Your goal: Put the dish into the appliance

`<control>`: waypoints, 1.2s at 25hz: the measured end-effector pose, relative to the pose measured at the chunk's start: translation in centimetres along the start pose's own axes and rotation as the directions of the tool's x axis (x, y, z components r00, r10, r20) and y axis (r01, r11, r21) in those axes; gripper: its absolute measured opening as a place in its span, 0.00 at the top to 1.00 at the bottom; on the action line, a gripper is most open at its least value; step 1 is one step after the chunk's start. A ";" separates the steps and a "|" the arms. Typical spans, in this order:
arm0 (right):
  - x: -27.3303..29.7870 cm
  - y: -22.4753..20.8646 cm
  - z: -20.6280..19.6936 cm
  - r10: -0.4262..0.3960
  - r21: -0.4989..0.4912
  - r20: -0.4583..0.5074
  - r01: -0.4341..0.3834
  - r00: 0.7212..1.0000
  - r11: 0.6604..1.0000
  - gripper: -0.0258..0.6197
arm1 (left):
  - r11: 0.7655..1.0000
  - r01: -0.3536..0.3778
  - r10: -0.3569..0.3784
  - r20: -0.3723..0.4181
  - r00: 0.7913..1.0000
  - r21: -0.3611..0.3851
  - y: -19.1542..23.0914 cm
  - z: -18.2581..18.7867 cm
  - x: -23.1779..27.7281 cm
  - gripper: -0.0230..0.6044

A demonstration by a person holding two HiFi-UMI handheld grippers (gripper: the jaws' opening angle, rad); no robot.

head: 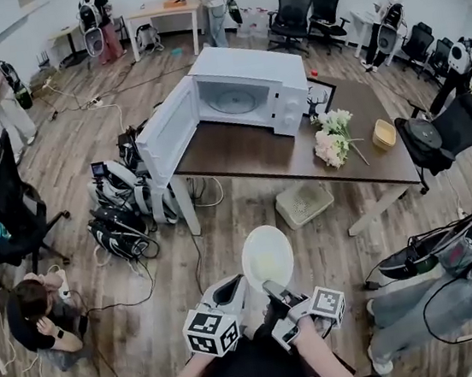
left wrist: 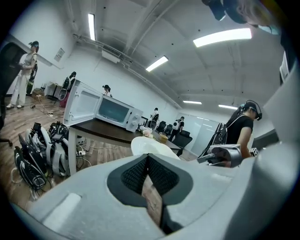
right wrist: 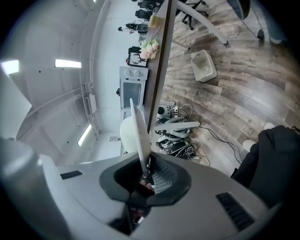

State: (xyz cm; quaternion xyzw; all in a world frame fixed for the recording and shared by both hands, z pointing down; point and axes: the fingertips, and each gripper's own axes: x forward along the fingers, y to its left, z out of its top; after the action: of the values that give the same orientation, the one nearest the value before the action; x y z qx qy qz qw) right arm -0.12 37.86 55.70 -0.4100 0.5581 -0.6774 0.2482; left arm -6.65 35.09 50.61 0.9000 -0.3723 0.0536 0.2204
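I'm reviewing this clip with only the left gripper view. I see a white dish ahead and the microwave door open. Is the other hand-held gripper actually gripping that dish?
Observer: Yes. The right gripper view shows the right hand-held gripper closed on the rim of the dish, seen edge-on.
Operator: Anything inside the microwave?
Observer: From the head view, only the round turntable shows inside the microwave.
Operator: Is the dish over the table yet?
Observer: No. The head view shows it above the wood floor, short of the table.
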 end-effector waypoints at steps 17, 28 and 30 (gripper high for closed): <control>5.1 -0.2 3.5 -0.044 0.000 0.013 0.044 0.999 0.999 0.89 | 0.999 -0.017 0.016 -0.026 1.000 -0.044 5.8 1.4 3.6 0.95; 9.3 1.3 11.3 -0.053 -0.057 -0.100 0.048 0.994 0.997 0.89 | 0.992 -0.106 0.106 0.000 0.994 -0.063 7.3 4.6 11.3 0.95; 9.9 1.6 13.1 -0.048 -0.058 -0.115 0.042 0.992 0.997 0.89 | 0.991 -0.116 0.116 0.006 0.993 -0.063 7.3 5.2 13.1 0.95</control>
State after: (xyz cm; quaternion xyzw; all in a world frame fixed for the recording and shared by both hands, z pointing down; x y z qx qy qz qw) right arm 5.22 22.35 57.45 -0.3891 0.5808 -0.6897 0.1885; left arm -2.67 19.77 51.96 0.8698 -0.4265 0.0502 0.2431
